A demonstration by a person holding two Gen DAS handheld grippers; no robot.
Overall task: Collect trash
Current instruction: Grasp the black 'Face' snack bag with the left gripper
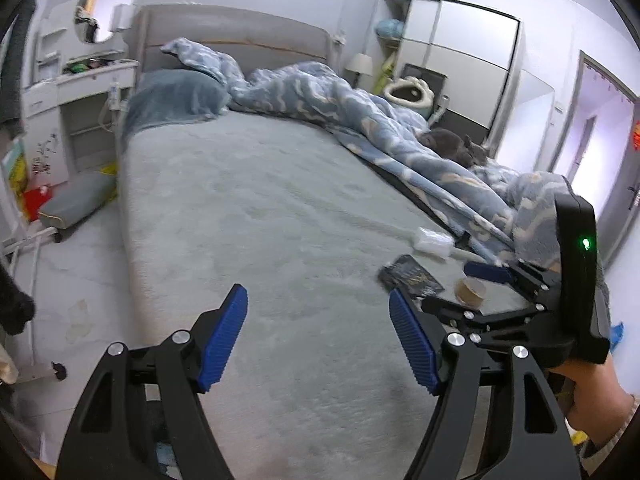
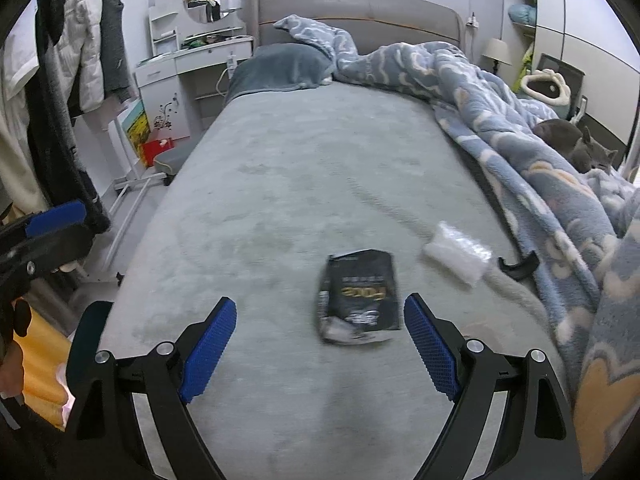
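Black wrapper (image 2: 362, 294) on bed (image 2: 280, 200), just ahead of open right gripper (image 2: 320, 344).

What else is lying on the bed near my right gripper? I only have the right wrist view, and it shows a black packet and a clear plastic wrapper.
Observer: A small brown tape roll lies on the sheet. In the left wrist view it sits just right of the black packet, close to the fingers of the right gripper. Your camera misses it.
Operator: Is the left gripper carrying anything?
Observer: No. The left gripper is open and empty, over bare sheet to the left of the packet.
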